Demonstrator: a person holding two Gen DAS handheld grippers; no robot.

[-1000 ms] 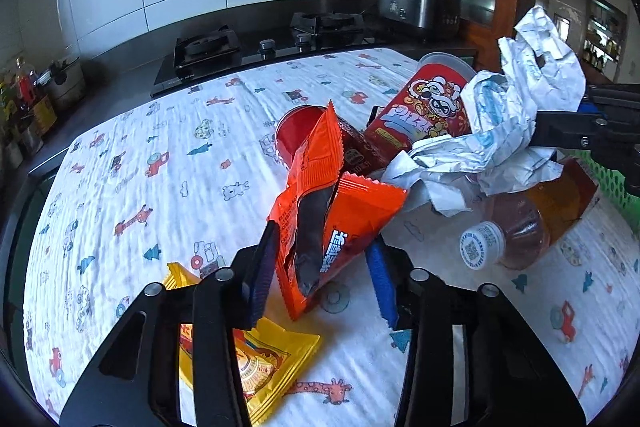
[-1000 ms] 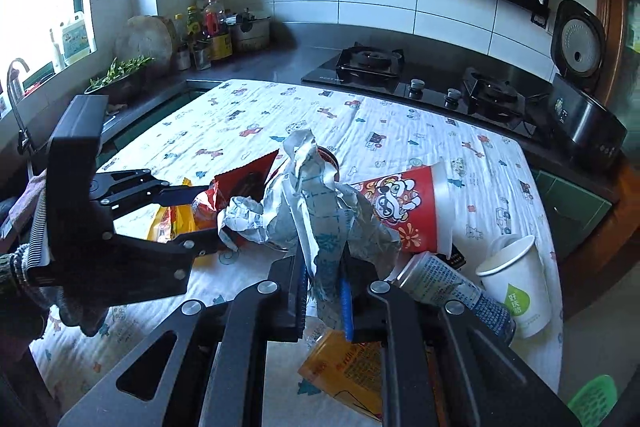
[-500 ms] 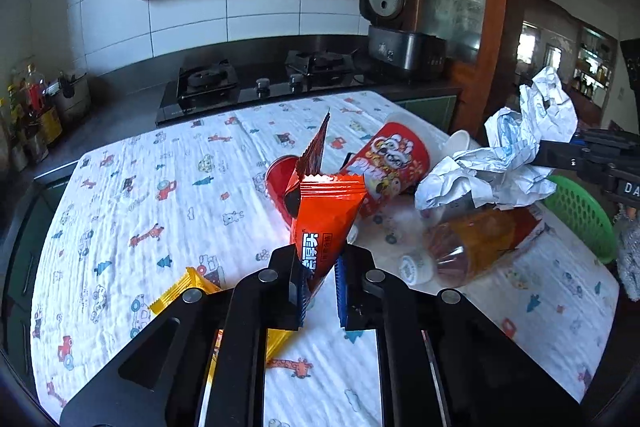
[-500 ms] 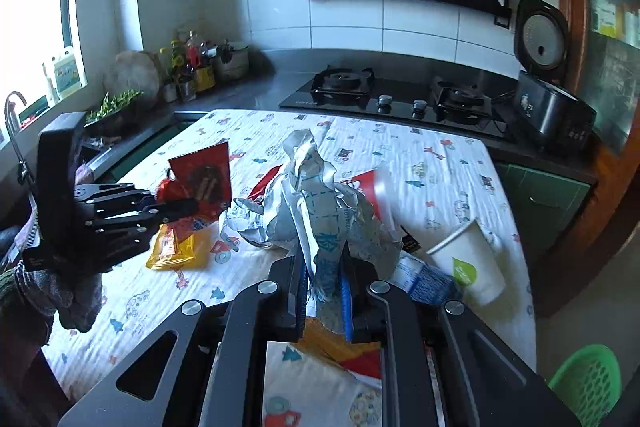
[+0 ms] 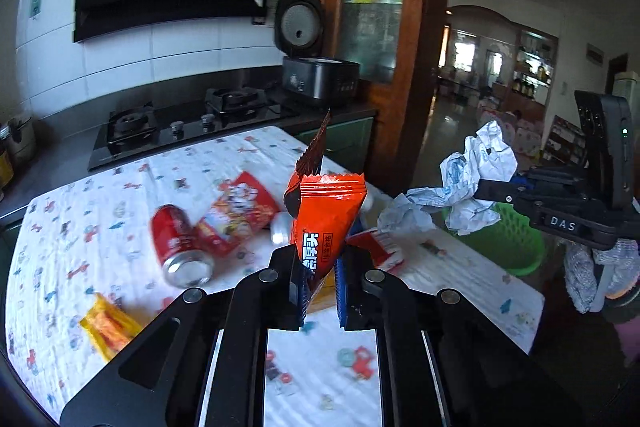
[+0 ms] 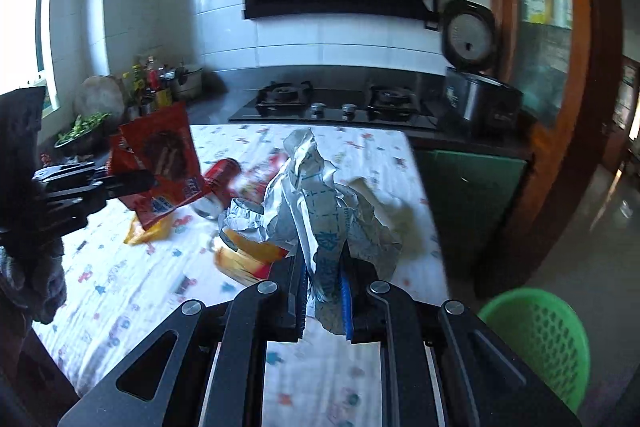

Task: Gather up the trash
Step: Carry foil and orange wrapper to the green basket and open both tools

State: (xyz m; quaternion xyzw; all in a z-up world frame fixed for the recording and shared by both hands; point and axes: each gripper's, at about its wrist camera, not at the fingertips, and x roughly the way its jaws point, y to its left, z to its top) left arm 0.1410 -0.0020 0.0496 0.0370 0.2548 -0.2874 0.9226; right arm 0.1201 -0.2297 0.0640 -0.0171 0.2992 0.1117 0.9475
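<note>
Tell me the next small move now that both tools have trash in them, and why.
Probably carry the right tool, shut on the crumpled paper, over the green basket on the floor past the table edge and drop it in. The left tool with the orange wrapper can follow.

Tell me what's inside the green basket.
The green basket shows only its perforated inner wall in the right wrist view; its bottom is cut off. In the left wrist view, crumpled paper and the right tool cover its opening.
</note>
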